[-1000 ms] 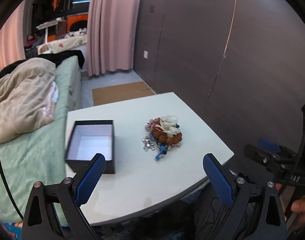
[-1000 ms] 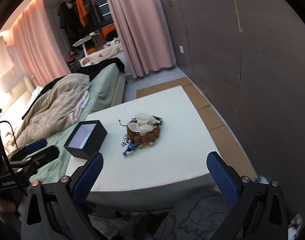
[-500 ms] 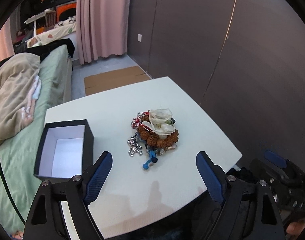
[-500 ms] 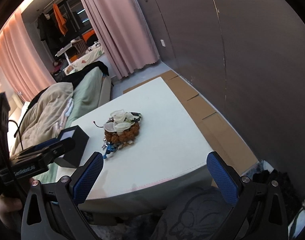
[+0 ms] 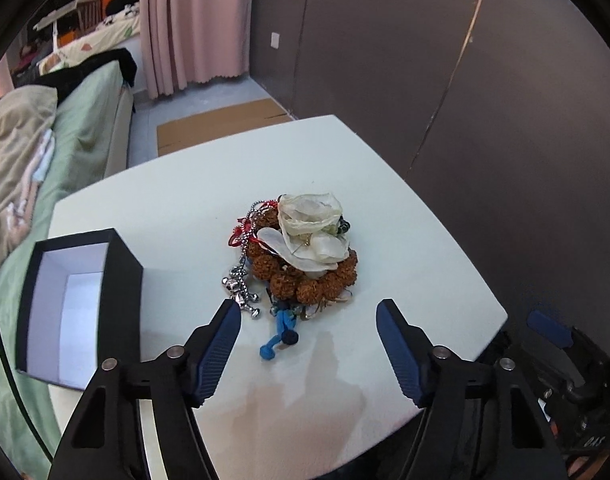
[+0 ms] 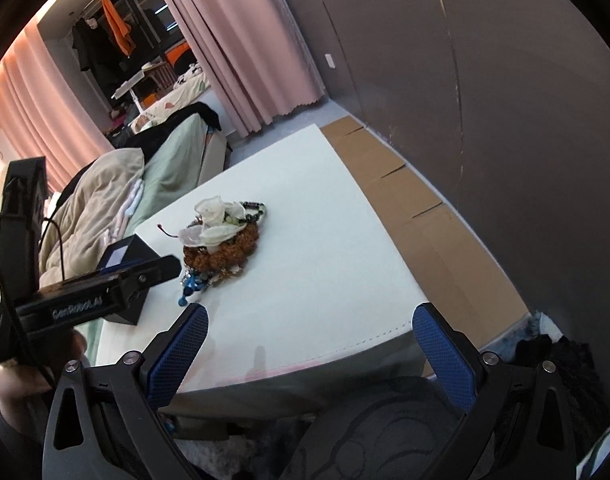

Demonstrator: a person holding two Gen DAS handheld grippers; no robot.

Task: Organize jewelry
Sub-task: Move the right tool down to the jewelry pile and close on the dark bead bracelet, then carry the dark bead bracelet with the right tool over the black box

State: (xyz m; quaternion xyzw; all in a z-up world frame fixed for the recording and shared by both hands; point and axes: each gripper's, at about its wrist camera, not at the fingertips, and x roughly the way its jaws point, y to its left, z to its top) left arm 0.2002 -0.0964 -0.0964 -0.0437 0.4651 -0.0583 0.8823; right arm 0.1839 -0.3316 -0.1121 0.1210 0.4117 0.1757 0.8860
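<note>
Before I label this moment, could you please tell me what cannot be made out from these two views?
- Box floor: left wrist view shows only part of it; the near wall hides the rest. In the right wrist view the left tool covers most of the box.
- Jewelry pile: pieces tangled; the white flower hides what lies under it, so the count is unclear.
- Table near edge: hidden behind the right tool in its own view.

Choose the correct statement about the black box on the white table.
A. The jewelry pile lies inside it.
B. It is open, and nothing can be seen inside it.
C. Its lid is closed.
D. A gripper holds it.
B: the black box stands open showing only its bare white lining, while the jewelry pile lies beside it on the white table.
</note>
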